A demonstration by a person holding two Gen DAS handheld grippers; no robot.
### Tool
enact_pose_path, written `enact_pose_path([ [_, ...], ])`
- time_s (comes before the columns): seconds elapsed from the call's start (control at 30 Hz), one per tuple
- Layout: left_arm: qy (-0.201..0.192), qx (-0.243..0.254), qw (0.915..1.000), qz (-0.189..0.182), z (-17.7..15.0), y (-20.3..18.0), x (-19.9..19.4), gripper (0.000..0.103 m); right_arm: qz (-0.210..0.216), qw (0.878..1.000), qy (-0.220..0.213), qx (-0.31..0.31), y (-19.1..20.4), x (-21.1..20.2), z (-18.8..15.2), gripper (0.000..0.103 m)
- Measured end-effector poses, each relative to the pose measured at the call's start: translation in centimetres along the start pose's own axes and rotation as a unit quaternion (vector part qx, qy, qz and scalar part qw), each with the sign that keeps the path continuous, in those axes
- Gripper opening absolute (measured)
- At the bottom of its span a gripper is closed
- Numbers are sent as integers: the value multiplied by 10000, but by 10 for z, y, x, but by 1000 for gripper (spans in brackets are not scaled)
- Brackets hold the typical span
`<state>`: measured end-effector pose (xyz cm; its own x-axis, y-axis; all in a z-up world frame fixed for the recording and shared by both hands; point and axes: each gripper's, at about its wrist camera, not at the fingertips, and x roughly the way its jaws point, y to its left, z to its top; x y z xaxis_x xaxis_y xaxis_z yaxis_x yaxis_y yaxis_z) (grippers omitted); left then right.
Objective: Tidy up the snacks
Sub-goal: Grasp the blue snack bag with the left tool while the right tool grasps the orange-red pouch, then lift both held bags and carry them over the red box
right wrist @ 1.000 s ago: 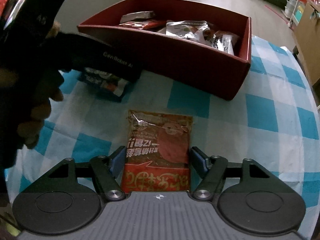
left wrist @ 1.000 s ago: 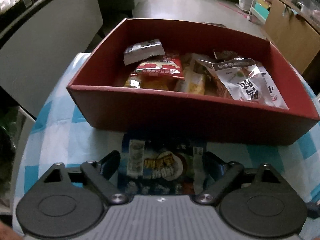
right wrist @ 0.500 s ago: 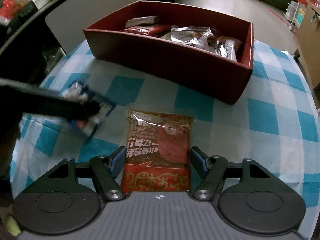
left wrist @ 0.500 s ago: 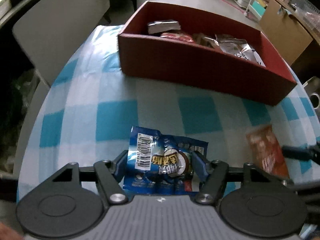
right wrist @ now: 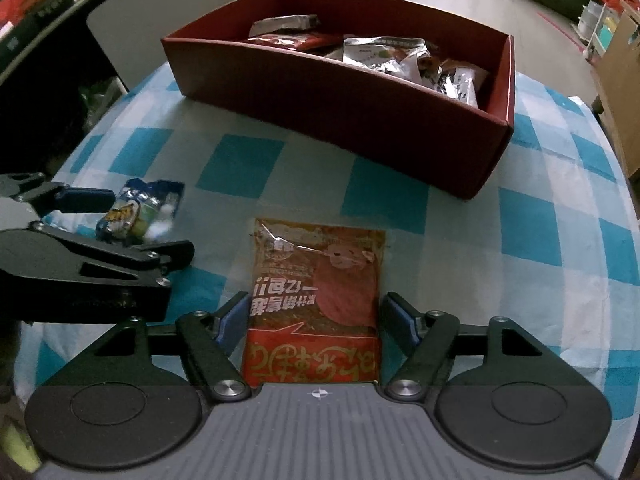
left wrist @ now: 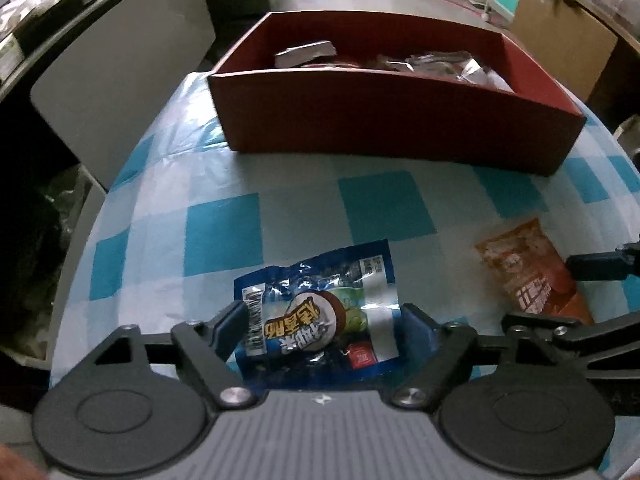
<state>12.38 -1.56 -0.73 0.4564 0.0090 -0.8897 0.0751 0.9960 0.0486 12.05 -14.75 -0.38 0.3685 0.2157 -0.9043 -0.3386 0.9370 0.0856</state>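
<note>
Counter (right wrist: 540,216) in blue-white check cloth carries everything. Red box (right wrist: 360,112) sits at the far side, already holding several packets; two snacks lie outside it, so I judge the job partly done.

Red-orange packet (right wrist: 318,300) lies flat on the cloth, near side of the box, lengthwise between my right gripper (right wrist: 318,322) fingers. Fingers spread, one each side, not clamped; whether the pads touch the packet edges I cannot tell. Blue packet (left wrist: 320,312) lies crumpled on the cloth to its left, between my left gripper (left wrist: 320,328) fingers, also spread; the left finger (left wrist: 232,326) looks just at the packet edge, the right one apart.

Step in hand, as I read it: close on both packets and carry them to the box. To do it well:
- Flat packet gives little to bite. I'd tilt the fingers down to the cloth and pinch the near sealed edge, not the middle.
- Avoid catching the cloth with it.
- Blue one is puffy and slippery; squeeze on the crumpled body, gently.
- The two grippers sit near each other; lift one first to avoid a knock.
- Clear the box's near wall before letting go.
</note>
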Motion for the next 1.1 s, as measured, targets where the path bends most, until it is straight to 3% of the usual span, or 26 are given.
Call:
enact_pose_path([
  [0.1, -111, -70, 9999, 66, -2, 7, -4, 64, 13, 10000, -19, -48, 2, -2, 0, 76],
  [0.43, -213, -238, 9994, -155, 1, 12, -18, 63, 90, 9997, -240, -20, 7, -13, 12, 74],
  [1.1, -781, -235, 9967, -65, 17, 14, -42, 63, 196, 9961, -819, 255, 1, -39, 38, 75],
])
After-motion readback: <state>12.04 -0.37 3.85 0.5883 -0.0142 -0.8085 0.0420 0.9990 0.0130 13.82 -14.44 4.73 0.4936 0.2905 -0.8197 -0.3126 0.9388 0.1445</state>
